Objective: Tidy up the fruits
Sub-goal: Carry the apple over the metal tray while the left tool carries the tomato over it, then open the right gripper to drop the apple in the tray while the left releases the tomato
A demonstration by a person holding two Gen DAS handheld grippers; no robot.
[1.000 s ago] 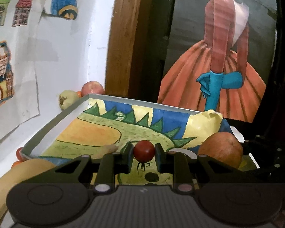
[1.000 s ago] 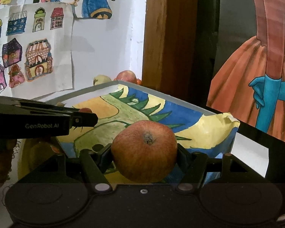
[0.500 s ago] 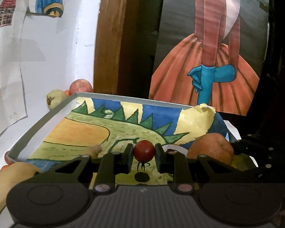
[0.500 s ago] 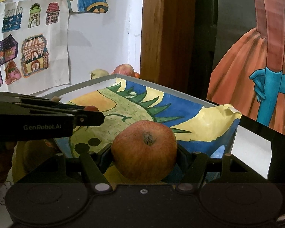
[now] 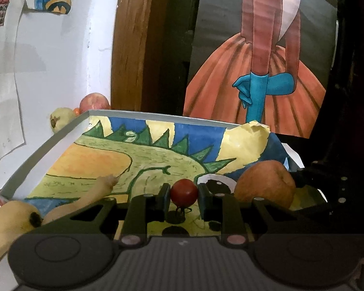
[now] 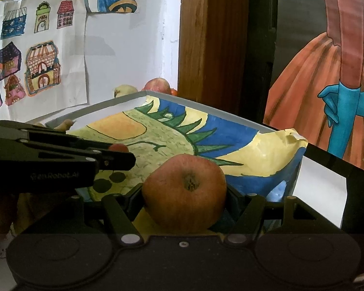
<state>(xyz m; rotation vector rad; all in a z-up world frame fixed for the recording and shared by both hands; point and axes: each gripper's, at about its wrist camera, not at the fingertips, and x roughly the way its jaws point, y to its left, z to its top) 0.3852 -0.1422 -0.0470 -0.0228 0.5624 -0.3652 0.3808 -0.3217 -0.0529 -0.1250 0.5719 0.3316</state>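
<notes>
L gripper [image 5: 184, 194] clamped on tomato [image 5: 184, 192], frame ctr | R gripper [image 6: 184, 195] clamped on apple [image 6: 184, 192] | both moved in over tray [image 5: 60, 133] since 1 s ago | you release next, likely.

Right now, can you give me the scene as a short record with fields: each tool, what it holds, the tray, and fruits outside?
left tool: shut on cherry tomato, above the tray
right tool: shut on apple, at the tray's near corner
tray: white rim, lined with a painted paper
outside fruits: red apple and pale fruit behind the far corner
</notes>
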